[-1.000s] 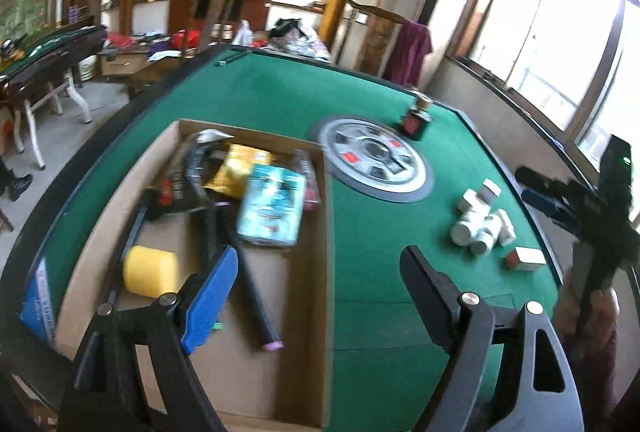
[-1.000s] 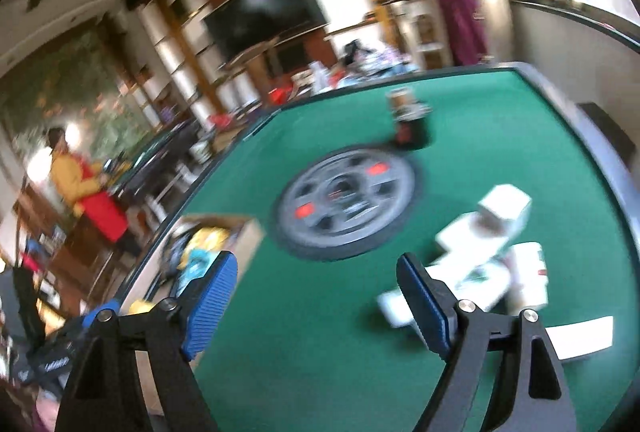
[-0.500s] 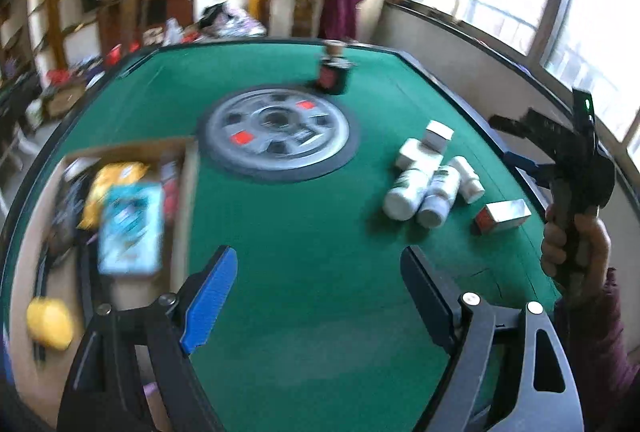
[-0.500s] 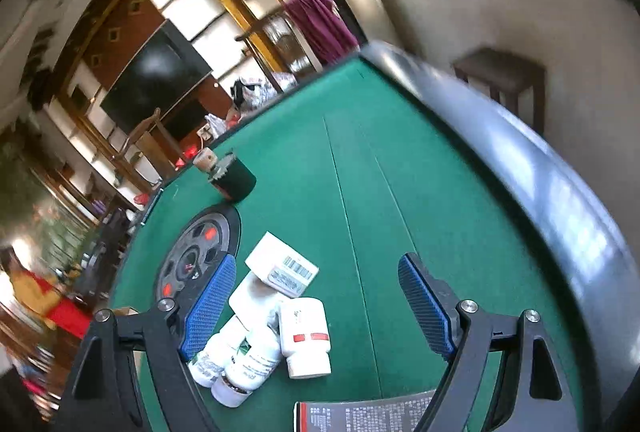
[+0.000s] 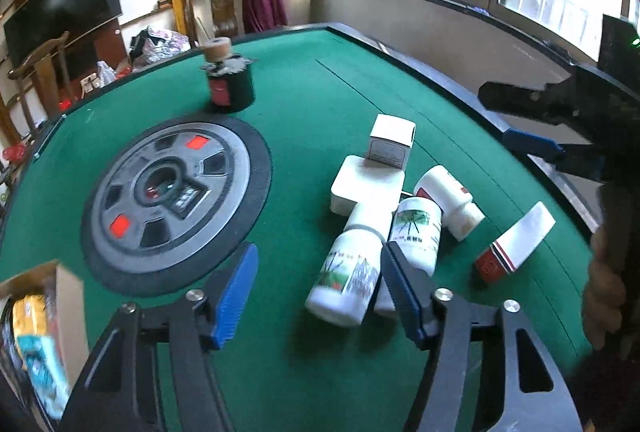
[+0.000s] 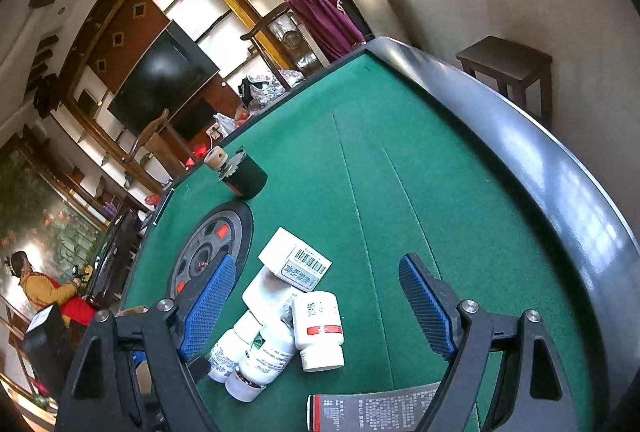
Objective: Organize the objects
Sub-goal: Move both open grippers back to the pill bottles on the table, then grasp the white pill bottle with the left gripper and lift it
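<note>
Left gripper [image 5: 318, 290]: jaws part-spread and just been narrowing; nothing pressed between the pads. The nearest white bottle [image 5: 348, 272] lies between the fingers in the left wrist view, its side beside the right-hand pad; contact cannot be confirmed.
Right gripper [image 6: 316, 306]: jaws wide apart, empty, hovering over the same cluster.
Nearest items: a red-and-white flat box [image 5: 516, 242] lies a little apart at the cluster's near right edge; its dark printed face shows at the bottom of the right wrist view.
Bottle cluster: three white bottles on their sides, touching. The green-labelled bottle [image 5: 416, 232] lies against the nearest one; the red-banded bottle [image 6: 320, 328] lies next to it.
Boxes behind: a square white container [image 5: 366, 188] and a small barcode carton [image 6: 296, 264] leaning on it.
Risk, rolling: round bottles on felt; a closing pad catching one off-centre would likely send it rolling into its neighbours.
Risk, double pick: bottles touch, so the jaws may pinch two, or drag the second along.
Risk, collision: both grippers crowd one pile; fingers could clash.
Destination: cardboard box [image 5: 64, 296] at the near left, already holding packets.
Far: wheel-shaped disc [image 5: 176, 196] and dark jar [image 5: 230, 86], well apart, unaffected.
</note>
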`<state>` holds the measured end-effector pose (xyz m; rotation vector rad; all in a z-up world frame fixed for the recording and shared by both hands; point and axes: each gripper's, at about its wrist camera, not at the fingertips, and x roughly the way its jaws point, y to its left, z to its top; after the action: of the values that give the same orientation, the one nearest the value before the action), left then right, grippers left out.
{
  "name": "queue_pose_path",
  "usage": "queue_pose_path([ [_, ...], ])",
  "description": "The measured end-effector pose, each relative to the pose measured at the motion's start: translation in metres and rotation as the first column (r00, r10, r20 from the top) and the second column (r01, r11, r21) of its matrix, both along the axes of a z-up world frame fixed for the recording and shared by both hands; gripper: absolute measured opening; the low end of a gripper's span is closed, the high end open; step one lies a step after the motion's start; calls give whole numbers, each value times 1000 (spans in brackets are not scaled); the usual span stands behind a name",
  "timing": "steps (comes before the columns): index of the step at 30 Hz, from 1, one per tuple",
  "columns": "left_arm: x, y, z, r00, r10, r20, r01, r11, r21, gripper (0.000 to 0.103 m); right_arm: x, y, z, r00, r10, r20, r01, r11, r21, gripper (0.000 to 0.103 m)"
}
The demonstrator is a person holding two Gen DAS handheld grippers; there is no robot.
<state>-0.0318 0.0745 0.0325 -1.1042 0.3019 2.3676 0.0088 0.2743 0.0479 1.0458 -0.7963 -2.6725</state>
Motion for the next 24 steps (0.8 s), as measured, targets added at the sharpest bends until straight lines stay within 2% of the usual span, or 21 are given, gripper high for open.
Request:
queue_pose_path([
  [3, -8, 10, -10, 999, -25, 27, 25, 1000, -14, 57, 1, -1, 0, 1000, 7, 1, -7, 1000, -1, 88],
  [6, -10, 21, -16, 999, -40, 20, 41, 998, -54, 55, 0, -2, 0, 1000, 11, 1, -11, 1000, -6, 88],
  [8, -12, 24, -21, 999, -46, 29, 47, 997, -53, 54, 0, -2, 0, 1000, 12, 4, -12, 1000, -5, 88],
  [10, -15, 27, -27, 998, -42, 49, 44, 998, -54, 47, -1, -3, -1, 1000, 19, 7, -19, 1000, -7, 88],
  [12, -16, 30, -30, 998, -32, 52, 35, 998, -51, 33, -3, -6, -3, 1000, 22, 14, -22, 1000, 5, 88],
  [18, -9, 21, -34, 999, 18, 41, -15, 998, -68, 32, -7, -11, -9, 999, 27, 40, -28, 999, 39, 89],
  [24, 16, -30, -16, 993, 112, 44, -112, 994, -5, 33, -10, -10, -16, 998, 8, 67, -12, 998, 57, 89],
])
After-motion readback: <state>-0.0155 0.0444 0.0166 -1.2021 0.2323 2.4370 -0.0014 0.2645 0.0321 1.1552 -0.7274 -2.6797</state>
